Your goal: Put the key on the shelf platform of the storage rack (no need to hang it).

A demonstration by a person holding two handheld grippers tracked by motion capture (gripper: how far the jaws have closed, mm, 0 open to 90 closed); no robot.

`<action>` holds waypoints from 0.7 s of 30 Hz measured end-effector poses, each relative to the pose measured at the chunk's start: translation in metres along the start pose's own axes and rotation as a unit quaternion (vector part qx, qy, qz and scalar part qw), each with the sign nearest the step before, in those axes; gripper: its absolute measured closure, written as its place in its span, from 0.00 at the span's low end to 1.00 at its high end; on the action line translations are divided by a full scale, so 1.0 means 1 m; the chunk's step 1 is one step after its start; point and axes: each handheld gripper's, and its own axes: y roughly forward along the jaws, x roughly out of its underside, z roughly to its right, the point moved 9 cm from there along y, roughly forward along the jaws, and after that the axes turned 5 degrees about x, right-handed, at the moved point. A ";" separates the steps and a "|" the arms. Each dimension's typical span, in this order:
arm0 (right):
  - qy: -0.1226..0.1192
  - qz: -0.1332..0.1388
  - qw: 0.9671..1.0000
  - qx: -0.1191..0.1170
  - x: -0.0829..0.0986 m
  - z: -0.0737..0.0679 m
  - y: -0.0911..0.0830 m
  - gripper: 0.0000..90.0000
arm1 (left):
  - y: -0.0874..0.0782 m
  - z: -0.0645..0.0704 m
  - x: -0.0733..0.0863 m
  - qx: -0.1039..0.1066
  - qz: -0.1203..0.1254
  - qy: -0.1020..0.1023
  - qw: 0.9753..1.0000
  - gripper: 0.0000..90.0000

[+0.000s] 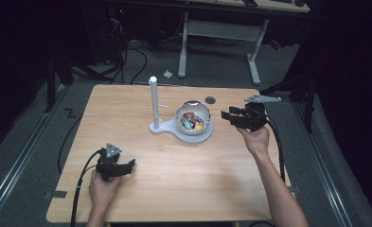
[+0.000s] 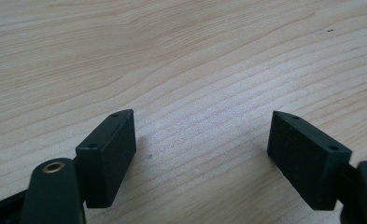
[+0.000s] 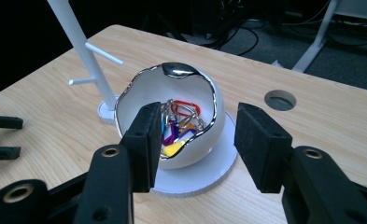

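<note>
Bowl (image 3: 172, 121) of what look like clips sits just beyond right gripper's (image 3: 195, 144) parted jaws.

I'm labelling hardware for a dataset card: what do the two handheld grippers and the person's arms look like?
Both are black handheld tools. The left gripper carries a grey three-cornered plate on top and trails a black cable toward the table's near edge. The right gripper has a similar grey plate and a black cable running along the forearm. Their fingers are flat, matte black rectangular blocks on black links with brass-coloured pivots. The forearms are bare, no sleeves visible.
</note>
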 end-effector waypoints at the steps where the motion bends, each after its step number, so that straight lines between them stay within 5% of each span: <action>1: -0.002 0.002 1.000 0.002 -0.001 0.000 -0.003 0.58 | 0.000 0.000 0.000 0.000 0.000 0.000 1.000 0.27; 21: -0.002 0.021 0.999 0.024 0.008 0.007 -0.048 0.56 | 0.000 0.000 0.000 0.000 0.000 0.000 1.000 0.27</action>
